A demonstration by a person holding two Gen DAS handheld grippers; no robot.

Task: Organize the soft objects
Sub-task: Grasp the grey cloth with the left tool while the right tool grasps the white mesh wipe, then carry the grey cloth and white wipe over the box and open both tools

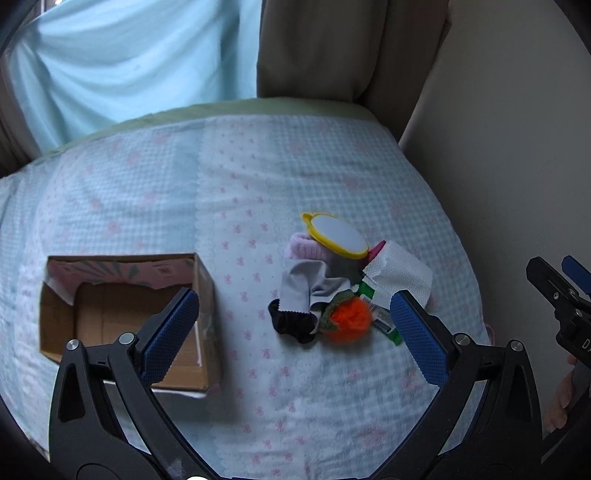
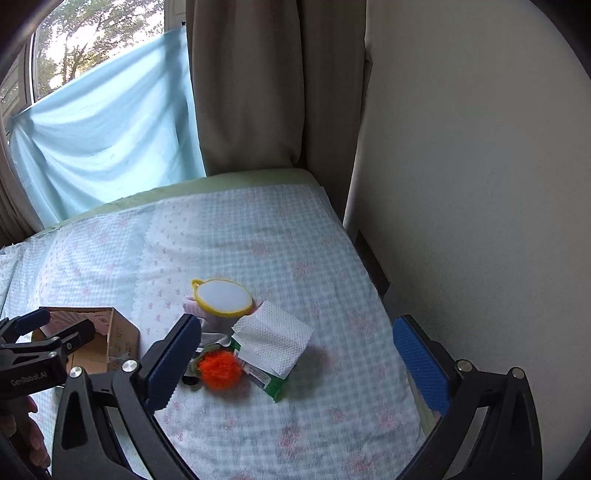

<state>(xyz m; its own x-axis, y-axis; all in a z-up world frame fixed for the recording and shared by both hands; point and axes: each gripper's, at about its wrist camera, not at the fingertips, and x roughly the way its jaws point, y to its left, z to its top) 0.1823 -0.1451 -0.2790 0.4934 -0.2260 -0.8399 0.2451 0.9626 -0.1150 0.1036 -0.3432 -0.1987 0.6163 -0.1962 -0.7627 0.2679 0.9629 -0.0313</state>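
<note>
We have the cardboard box [image 1: 122, 317] standing empty on the bed to the left, the soft heap just right of it. Both the left gripper [image 1: 295, 328] and right gripper [image 2: 299, 358] hover spread wide, holding nothing. We'd pinch the orange pom-pom [image 1: 349, 319] first, on top. "GenRobot.AI" reads on the left gripper's body.

Beige curtain [image 2: 251, 85] beside pale blue sheet [image 2: 107, 129] over window [image 2: 92, 33]

Home bedroom, probably: bed [image 2: 258, 229] with checked, bow-print cover, beige curtains [image 2: 251, 85], window [image 2: 85, 40] onto trees, plain wall [image 2: 472, 166].
</note>
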